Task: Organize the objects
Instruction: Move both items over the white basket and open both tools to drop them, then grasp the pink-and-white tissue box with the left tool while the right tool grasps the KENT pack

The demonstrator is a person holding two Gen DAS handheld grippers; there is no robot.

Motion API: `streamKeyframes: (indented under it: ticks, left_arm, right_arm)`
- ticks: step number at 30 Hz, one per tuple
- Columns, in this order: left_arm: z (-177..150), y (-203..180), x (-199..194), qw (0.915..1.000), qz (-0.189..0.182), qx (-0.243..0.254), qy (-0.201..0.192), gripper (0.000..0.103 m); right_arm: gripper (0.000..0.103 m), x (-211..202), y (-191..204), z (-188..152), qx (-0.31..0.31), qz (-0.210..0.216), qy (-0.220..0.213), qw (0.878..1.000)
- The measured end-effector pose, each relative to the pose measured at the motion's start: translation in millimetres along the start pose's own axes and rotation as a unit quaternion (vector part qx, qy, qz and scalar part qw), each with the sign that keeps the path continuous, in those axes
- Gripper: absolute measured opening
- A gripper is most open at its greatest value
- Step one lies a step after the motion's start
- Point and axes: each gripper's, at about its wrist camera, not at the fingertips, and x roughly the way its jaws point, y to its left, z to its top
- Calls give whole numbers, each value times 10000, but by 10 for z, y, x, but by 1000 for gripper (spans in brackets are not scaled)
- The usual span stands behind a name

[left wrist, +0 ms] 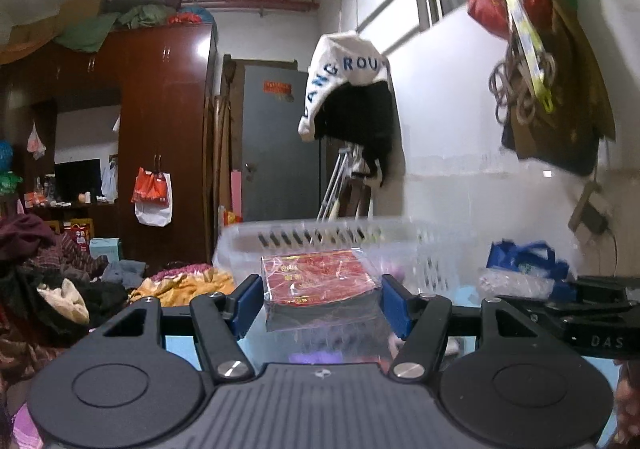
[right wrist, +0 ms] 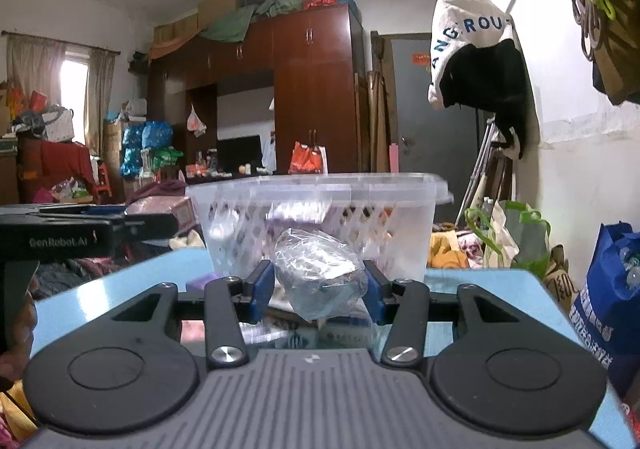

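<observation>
gripping red box [left wrist: 320,281] and clear bag [right wrist: 320,273], both grippers

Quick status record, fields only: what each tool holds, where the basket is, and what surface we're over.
left tool: shut on red box in clear wrap
right tool: shut on clear plastic packet
basket: translucent white, latticed sides, directly ahead of both tools
surface: light blue table, basket standing on it
basket contents: some items inside, blurred through the wall
</observation>
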Motion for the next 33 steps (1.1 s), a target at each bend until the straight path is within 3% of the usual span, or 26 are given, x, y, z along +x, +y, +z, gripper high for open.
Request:
streamKeyframes:
  ticks: [6,9,12,14,16,17,18,21,26,30,33]
  left_arm:
    - [435,103,273,9999,-115,-67,28,66]
    - [736,124,635,9991,-284,-177,266,66]
    - [920,138,1056,9972,-238,-203,673,67]
    - [937,156,1294,9945,-344,-168,972,77]
    - [885,182,1448,9937,-269,-173,1076,84]
    - [857,193,1506,9931,-157,-183,1148,85]
    - [823,213,1538,9920,-134,-222,1236,85]
    - [701,287,1397,9914,-312,-356,1222,85]
    - [398,299,757,9923,-463,-208,1133,88]
    - [-19,230,403,9854,-724,-89,1539,91]
    - [-289,194,241,9819,-820,-83,1704,91]
  right_arm:
    - [50,174,-29,430,-143,-89,-104,9998]
    - [50,426,-60,740,-192,-141,-199,9995]
    - [50,844,-139,990,-265,-240,102,9993]
    - [52,1037,-194,1030,-333,-293,268,9987]
    - [66,1159,-223,1025,-391,-288,416,9980]
    - [88,1176,-230,1010,-422,-366,383,9977]
    - [101,1169,-233,995,-459,-412,336,9975]
    - [103,1013,-265,936,-333,-294,214,9988]
    - [103,484,-332,717,8,112,-110,9999]
    - [103,419,-308,433,100,-15,547,9985]
    - [103,504,-285,200,262,138,1054,9940]
